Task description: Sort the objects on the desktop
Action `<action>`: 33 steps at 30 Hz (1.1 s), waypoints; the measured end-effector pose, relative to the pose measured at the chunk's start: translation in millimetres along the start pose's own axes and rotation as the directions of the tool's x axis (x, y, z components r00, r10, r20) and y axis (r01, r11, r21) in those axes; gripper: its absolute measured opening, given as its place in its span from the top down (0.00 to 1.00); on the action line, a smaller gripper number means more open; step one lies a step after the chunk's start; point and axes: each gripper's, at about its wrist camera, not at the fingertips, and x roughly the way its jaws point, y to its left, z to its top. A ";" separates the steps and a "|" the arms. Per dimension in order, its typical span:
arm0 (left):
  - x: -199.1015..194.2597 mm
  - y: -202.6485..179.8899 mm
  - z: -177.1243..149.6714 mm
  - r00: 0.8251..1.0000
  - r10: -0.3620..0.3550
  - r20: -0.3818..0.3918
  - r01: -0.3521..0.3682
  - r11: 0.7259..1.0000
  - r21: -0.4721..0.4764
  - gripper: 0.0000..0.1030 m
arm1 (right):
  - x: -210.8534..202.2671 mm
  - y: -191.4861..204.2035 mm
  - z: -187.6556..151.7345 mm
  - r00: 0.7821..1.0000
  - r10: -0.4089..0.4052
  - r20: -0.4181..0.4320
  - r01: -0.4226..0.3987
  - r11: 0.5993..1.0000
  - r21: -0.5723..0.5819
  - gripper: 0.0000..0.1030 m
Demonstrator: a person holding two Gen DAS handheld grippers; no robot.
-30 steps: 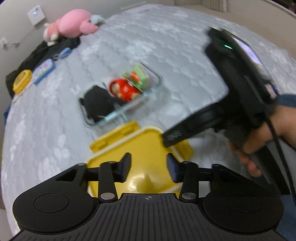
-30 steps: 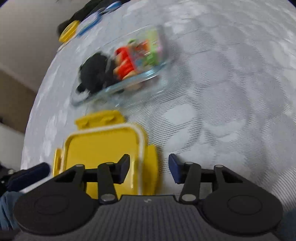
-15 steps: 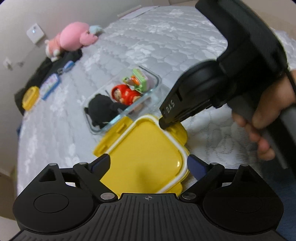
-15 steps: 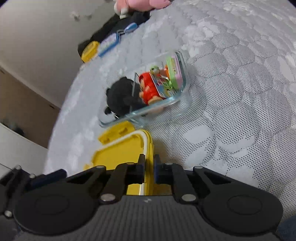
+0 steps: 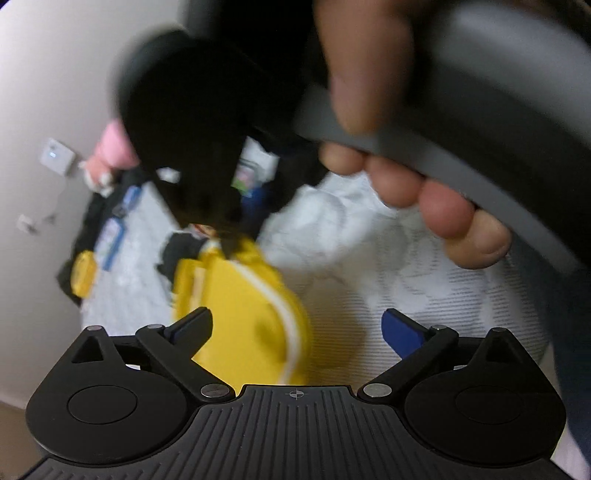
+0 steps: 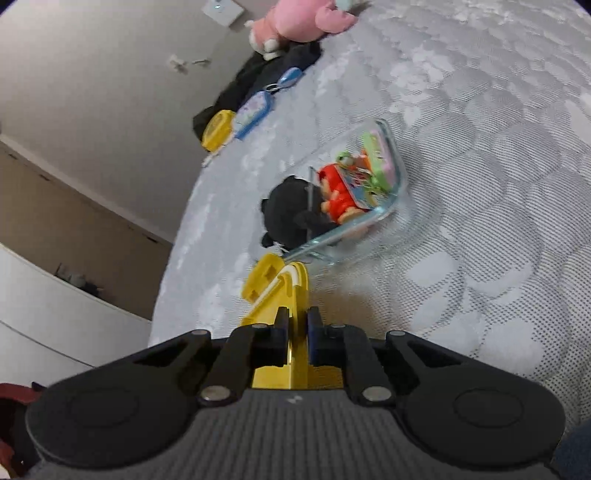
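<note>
Right tongs (image 6: 295,332) are pinched tight on the edge of the yellow lid (image 6: 291,295), which stands on edge between the two fingers, its white seal and one hinged latch pointing away from the camera. Left tongs (image 5: 297,328) are spread wide with nothing between the fingers; the same lid (image 5: 243,306) shows blurred just beyond the left finger, tilted and apparently lifted off the mattress, though how high cannot be told. Much of the left wrist view is filled by the person's right hand (image 5: 399,170) wrapped around the grey handle of the other tool, whose black body crosses the frame above the lid.

Just past the lid lies the clear glass container (image 6: 397,184), sitting on the grey quilted mattress (image 6: 498,184). Inside it are a black soft toy (image 6: 291,214) at the near-left end, a red figure (image 6: 334,188) in the middle, and a green and pink item (image 6: 373,151) at the far end, packed close together.

Well beyond, by the mattress edge near the wall, sit a small yellow case (image 6: 218,129), a blue-rimmed case (image 6: 255,112) and a blue keyring tag (image 6: 288,79) on dark cloth (image 6: 258,74), with a pink plush toy (image 6: 299,18) behind them. A white wall plate (image 6: 219,9) is fixed to the wall.
</note>
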 end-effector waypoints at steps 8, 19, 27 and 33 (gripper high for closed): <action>24.3 6.2 -4.3 0.999 0.035 0.002 -0.035 0.999 -0.016 0.02 | -1.8 -1.0 0.8 0.999 0.040 0.000 -0.040 0.999 0.001 0.90; 17.4 45.3 -12.6 0.999 0.017 0.031 -0.013 0.992 -0.122 0.51 | -6.8 -6.8 3.9 0.994 0.104 0.030 -0.105 0.993 0.044 0.85; 1.2 112.9 -1.3 0.992 -0.104 0.074 0.126 0.895 -0.427 0.61 | -29.5 -39.2 9.5 0.980 0.060 0.189 -0.108 0.960 0.257 0.55; -13.1 159.4 7.8 0.973 -0.167 0.159 0.229 0.773 -0.592 0.75 | -25.1 -57.8 9.0 0.987 -0.005 0.158 -0.053 0.930 0.364 0.51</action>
